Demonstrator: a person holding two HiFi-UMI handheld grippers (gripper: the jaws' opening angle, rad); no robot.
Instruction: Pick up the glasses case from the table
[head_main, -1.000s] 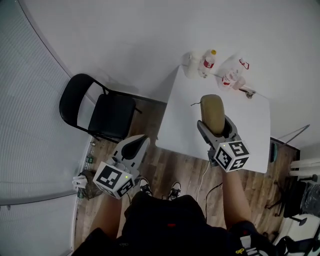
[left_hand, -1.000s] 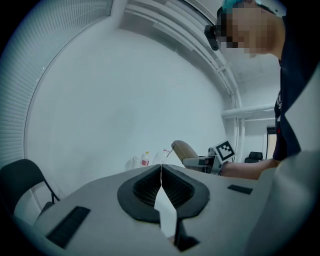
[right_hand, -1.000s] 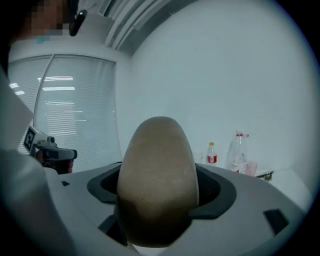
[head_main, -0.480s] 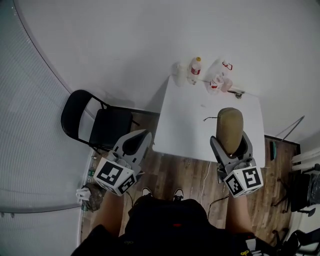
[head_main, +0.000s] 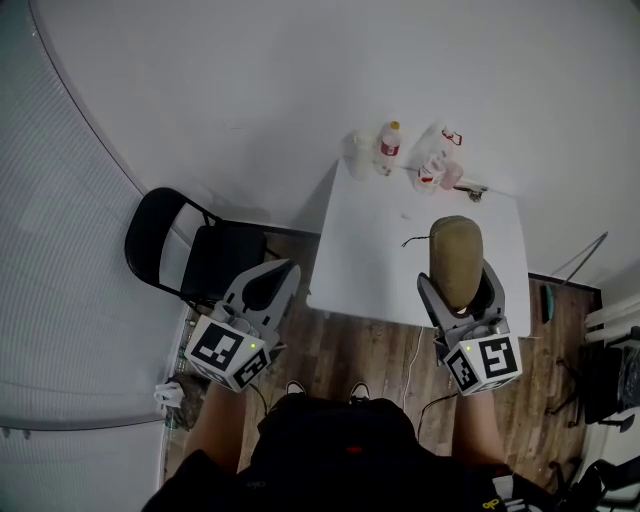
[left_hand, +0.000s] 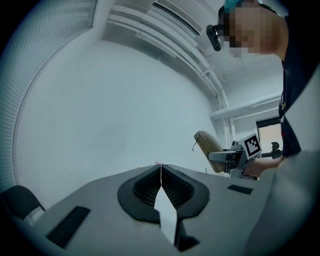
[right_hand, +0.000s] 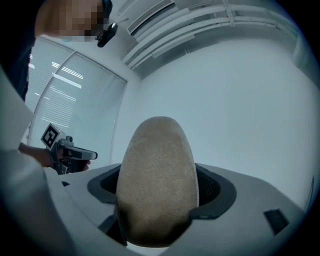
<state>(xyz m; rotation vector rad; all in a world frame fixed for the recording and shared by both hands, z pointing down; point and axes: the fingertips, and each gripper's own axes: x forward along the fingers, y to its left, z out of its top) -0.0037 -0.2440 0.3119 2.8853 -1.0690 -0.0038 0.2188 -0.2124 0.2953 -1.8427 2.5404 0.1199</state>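
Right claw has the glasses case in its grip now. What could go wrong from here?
1. The right claw grips the glasses case only near one end; most of the rounded case sticks out past the jaws, so it could pivot or slip out.
2. A thin cord trails from the case's far end and might snag.
3. A bottle and small items crowd the table's far edge; a forward swing could knock them over.

The grey left gripper (left_hand: 160, 169) has its jaws pressed together, nothing in them. Off to the right, the grey right gripper (left_hand: 226, 157) is clamping a tan oval fabric glasses case (left_hand: 206, 146) in front of a plain white wall (left_hand: 110, 110).
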